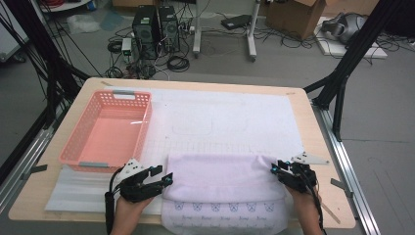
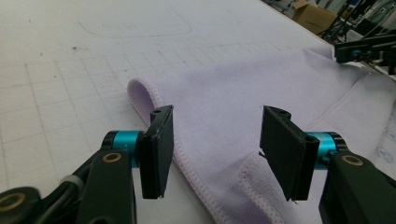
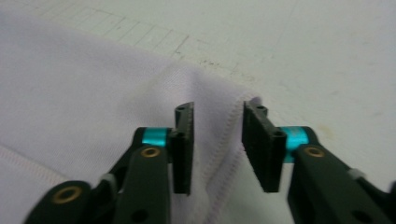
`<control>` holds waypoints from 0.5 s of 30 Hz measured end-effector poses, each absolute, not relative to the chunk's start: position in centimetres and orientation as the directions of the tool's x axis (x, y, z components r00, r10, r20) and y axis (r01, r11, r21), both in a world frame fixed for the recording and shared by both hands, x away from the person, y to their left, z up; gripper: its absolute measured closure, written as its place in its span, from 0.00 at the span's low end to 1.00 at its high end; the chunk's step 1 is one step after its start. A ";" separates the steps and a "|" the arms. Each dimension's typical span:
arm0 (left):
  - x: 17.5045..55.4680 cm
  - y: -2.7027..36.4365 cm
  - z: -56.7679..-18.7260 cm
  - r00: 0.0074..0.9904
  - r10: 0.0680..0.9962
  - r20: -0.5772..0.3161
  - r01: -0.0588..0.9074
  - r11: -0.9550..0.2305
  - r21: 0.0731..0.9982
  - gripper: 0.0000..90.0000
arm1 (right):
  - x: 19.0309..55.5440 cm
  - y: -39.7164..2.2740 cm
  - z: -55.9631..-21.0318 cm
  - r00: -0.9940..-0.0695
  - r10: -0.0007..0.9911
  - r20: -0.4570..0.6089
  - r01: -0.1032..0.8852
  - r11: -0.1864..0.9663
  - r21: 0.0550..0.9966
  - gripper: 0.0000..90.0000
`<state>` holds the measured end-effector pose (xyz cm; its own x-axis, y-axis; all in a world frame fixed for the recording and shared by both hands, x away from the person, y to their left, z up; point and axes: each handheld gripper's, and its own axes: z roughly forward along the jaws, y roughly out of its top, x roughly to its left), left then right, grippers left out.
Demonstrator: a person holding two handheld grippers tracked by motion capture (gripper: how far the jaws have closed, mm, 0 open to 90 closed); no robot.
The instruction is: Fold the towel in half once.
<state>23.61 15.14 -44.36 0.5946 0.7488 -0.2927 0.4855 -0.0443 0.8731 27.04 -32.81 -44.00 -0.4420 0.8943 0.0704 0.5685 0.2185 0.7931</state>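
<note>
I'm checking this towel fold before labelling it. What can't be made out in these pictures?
- Towel: near edge cut off by the high view's bottom edge.
- Its printed pattern: too small to read in the high view.
- Towel hem: blurred in the right gripper view, so contact with the right hand-held gripper is unclear.

**Folded lilac towel at near edge**

Towel [image 1: 222, 178]: pale lilac, soft pile, stitched hem. Lies flat, folded over on itself, folded edge on far side. Printed border strip overhangs near table edge. Sits centre-near, right of the near end of the basket [image 1: 105, 129].
</note>
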 end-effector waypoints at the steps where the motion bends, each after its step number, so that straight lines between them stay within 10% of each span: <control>1: 23.6 15.0 -44.4 0.597 0.747 -0.294 0.486 -0.045 0.873 0.50 | 27.5 -32.6 -44.3 -0.446 0.892 0.073 0.577 0.225 0.785 0.69; 6: 23.7 14.8 -44.2 0.605 0.737 -0.300 0.482 -0.039 0.875 0.50 | 29.0 -32.3 -44.7 -0.482 0.874 0.056 0.592 0.278 0.757 0.96; 15: 24.4 14.8 -44.2 0.597 0.748 -0.291 0.487 -0.049 0.872 0.49 | 27.6 -34.2 -44.7 -0.407 0.913 0.028 0.554 0.223 0.802 0.89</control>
<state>24.36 14.78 -44.24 0.5967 0.7477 -0.2914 0.4873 -0.0491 0.8718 27.57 -34.20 -44.67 -0.4073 0.9128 0.0281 0.5542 0.2226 0.8021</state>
